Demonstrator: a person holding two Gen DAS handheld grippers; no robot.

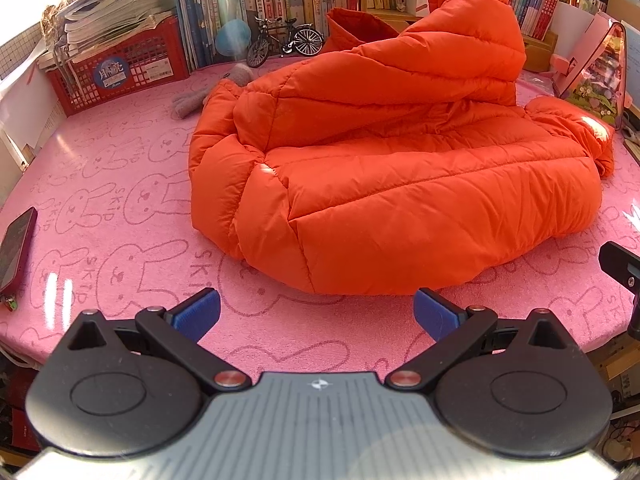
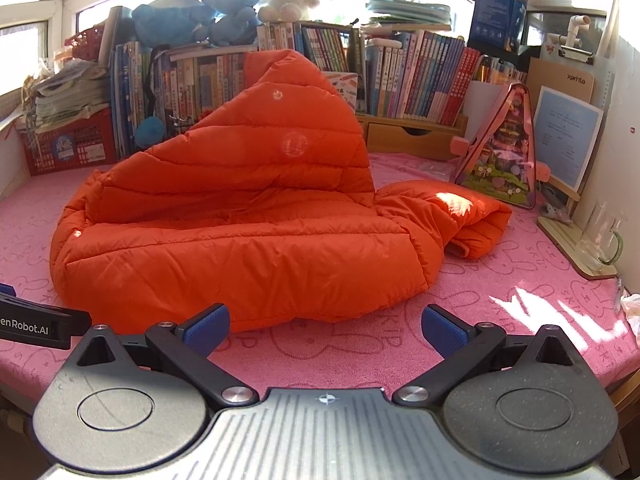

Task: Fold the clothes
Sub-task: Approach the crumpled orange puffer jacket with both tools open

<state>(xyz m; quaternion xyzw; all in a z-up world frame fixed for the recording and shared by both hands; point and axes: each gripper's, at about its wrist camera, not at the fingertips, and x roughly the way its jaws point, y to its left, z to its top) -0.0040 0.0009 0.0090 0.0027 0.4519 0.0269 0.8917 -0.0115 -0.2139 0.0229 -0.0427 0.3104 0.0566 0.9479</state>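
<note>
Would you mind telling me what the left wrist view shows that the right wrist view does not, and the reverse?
Only the left wrist view shows the model bicycle by the books, the grey plush toy behind the jacket, and the phone at the table's left edge.

Only the right wrist view shows the stuffed animals on top of the bookshelf, the glass mug on a wooden board, and the clipboard.

Both show the orange puffer jacket heaped on the pink bunny-print cloth, the red crate of papers, the book rows, and open, empty jaws.
</note>
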